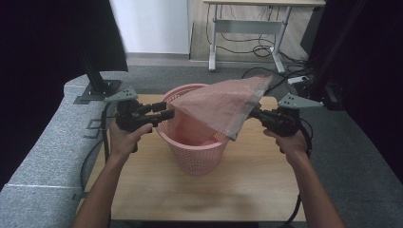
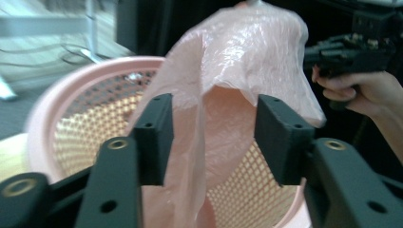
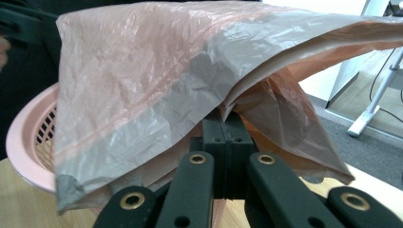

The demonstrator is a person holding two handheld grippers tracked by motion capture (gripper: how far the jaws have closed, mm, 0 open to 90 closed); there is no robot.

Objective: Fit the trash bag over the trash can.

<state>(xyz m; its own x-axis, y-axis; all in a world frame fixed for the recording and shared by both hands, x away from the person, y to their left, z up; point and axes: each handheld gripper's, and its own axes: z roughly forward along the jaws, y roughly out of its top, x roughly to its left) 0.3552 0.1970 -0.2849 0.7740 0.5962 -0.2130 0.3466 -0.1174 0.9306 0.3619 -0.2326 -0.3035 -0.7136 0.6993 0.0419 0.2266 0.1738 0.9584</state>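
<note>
Basket (image 1: pixel 195 152): pink perforated plastic, upright near the middle of the wooden table (image 1: pixel 237 190), mouth facing up.
Bag (image 1: pixel 218 107): thin pink translucent plastic with a grey band along its open edge – spread over the basket mouth, its far right corner raised above the rim, its lower part hanging inside the basket.
Right gripper (image 1: pixel 254 113): held in the person's right hand (image 1: pixel 291 140) at the basket's right side; in the right gripper view the jaws are pressed together on the bag's grey-banded edge (image 3: pixel 228 102), with the film draped over them.
Left gripper (image 1: pixel 164 113): held in the left hand (image 1: pixel 124 137) at the basket's left rim; jaws wide apart.
Left gripper contact: in the left gripper view a fold of the bag (image 2: pixel 223 109) hangs between the two spread jaws – neither jaw is clamped on it.
Basket wall (image 2: pixel 85 137): mesh visible behind the film, just beyond the left jaw.
</note>
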